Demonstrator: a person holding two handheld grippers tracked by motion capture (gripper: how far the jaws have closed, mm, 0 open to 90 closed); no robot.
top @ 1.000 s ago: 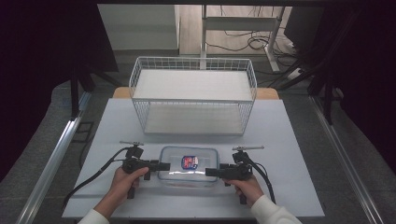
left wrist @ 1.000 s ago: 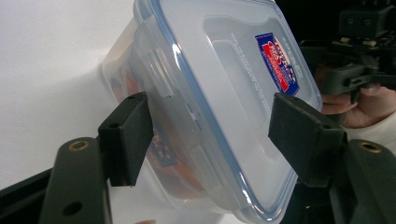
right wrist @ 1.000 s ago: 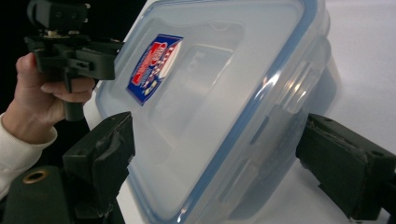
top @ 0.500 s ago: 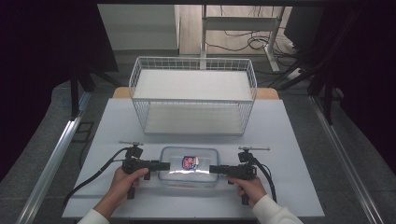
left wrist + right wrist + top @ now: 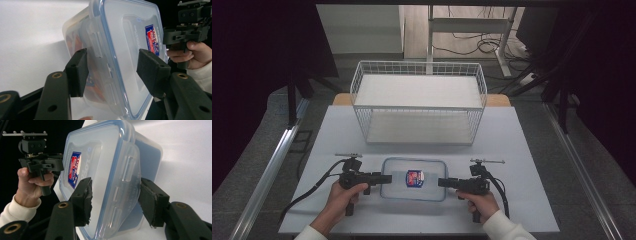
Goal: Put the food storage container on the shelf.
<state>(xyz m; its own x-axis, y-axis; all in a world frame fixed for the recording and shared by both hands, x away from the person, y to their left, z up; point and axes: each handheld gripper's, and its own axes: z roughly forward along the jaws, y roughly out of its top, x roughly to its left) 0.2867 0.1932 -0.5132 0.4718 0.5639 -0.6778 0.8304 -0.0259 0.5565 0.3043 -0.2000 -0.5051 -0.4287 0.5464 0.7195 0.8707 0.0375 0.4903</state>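
- The left hand-held gripper (image 5: 384, 178) sits at the near left of the white table (image 5: 532, 150), held by the person's left hand (image 5: 343, 196); its jaws are spread, straddling the left latch of a clear plastic food container (image 5: 414, 178) without clamping it.
- The right hand-held gripper (image 5: 441, 182), in the right hand (image 5: 478, 202), straddles the right latch flap likewise, jaws apart.
- The container lies flat between both grippers near the table's front edge, its blue-rimmed lid (image 5: 130, 47) on, with a red and blue label (image 5: 414, 178).
- Farther back stands a white wire basket (image 5: 419, 102).
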